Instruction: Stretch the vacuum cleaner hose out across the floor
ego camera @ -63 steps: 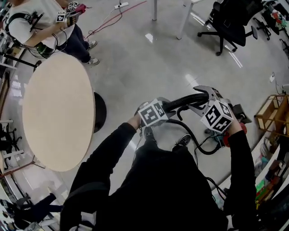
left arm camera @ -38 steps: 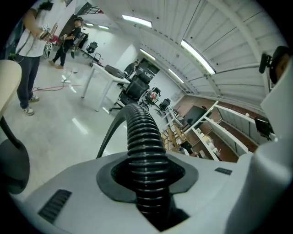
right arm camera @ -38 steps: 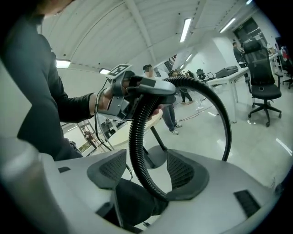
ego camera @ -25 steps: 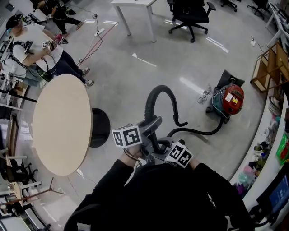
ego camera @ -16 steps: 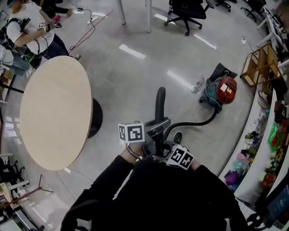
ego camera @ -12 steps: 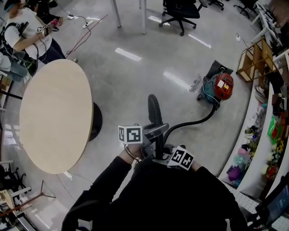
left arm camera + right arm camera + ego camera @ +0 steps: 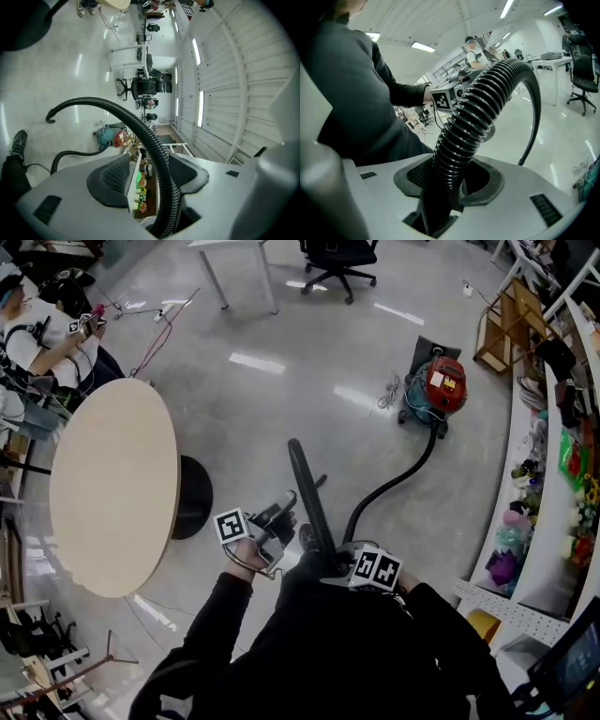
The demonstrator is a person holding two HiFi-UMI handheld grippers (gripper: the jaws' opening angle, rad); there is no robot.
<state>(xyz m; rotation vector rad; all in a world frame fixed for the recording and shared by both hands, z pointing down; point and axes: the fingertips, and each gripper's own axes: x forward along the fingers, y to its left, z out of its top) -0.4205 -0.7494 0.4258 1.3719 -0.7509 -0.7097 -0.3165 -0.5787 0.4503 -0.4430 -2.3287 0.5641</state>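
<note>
Mid-stretch: the black ribbed vacuum hose point(image 7: 302, 479) arches at frame centre, trailing to the red canister vacuum point(image 7: 441, 385) at upper right. The right tongs point(image 7: 450, 183), just closing, clamp it. The left tongs point(image 7: 150, 174), just opening, straddle it loosely. Next, probably: regrip farther along and pull.

No legible text or labels

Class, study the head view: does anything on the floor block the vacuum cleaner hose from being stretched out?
Nothing visible does. The hose runs from the vacuum cleaner over bare floor; the round table stands apart, off to its left.
</note>
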